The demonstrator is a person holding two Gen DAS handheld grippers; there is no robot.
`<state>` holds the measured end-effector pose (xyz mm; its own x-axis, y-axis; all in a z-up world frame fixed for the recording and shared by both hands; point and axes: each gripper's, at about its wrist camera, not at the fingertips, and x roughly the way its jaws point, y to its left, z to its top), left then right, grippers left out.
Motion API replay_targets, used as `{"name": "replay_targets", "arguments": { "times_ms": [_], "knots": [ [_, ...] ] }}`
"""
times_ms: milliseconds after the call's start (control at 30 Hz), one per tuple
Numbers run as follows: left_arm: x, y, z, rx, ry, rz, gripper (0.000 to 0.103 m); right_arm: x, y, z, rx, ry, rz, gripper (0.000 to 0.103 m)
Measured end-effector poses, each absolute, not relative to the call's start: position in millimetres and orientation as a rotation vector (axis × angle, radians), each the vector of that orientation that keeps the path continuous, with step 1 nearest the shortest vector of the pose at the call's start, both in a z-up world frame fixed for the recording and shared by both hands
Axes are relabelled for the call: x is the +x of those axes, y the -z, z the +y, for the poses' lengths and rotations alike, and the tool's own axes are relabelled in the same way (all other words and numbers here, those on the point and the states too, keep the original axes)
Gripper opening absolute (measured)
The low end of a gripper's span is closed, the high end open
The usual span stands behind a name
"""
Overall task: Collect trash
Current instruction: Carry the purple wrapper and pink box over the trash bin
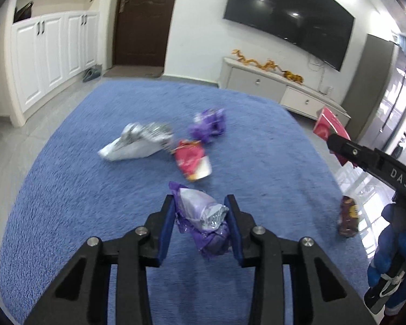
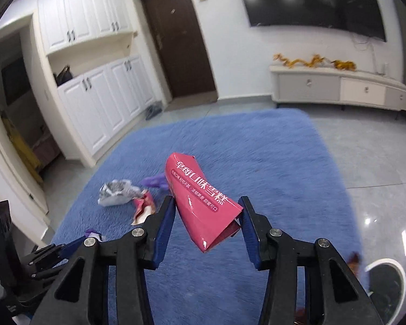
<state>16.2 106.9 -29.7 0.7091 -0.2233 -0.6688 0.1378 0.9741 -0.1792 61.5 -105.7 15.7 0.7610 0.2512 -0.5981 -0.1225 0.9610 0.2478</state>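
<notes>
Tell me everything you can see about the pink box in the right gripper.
The pink box is a glossy cardboard carton, flattened and slightly bent, printed with white Chinese characters along its face. It sits tilted between the jaws of the right gripper, its far end pointing up and away, its near open end showing folded flaps. The jaws press both of its sides, and it hangs above the blue rug, touching nothing else. From the left wrist view it appears at the right edge, partly hidden behind the gripper.

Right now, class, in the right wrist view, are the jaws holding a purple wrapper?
No. The right gripper holds a pink carton between its jaws, above the blue rug.
</notes>
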Motion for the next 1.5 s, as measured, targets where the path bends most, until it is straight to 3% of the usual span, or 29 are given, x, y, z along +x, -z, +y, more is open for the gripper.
{"name": "replay_targets", "arguments": {
  "times_ms": [267,533,933,1200,1300,1367,1500],
  "knots": [
    [14.7,-11.1,45.2,-0.075,0.339,0.695,0.035,3.0,-33.1,-176.8,0.254,-0.05,0.593,0.047],
    [8.1,-22.9,-75.2,0.057,0.578,0.709,0.035,-56.0,-6.5,-273.5,0.366,0.187,0.599,0.047],
    [6.2,27.6,-257.8,0.243,0.816,0.883,0.036,-99.1,71.7,-386.6,0.511,0.433,0.734,0.048],
    [18.5,56.2,-319.3,0.223,0.892,1.014,0.038,-105.5,112.2,-420.1,0.598,0.472,0.797,0.051],
    [23.2,65.9,-336.8,0.201,0.931,1.07,0.042,-108.5,124.4,-427.7,0.631,0.48,0.807,0.052],
    [24.2,70.5,-345.6,0.192,0.952,1.093,0.054,-111.5,131.3,-432.4,0.642,0.49,0.815,0.052],
    [24.4,74.5,-352.9,0.182,0.978,1.114,0.057,-114.6,139.2,-436.6,0.657,0.521,0.832,0.057]
  ]
}}
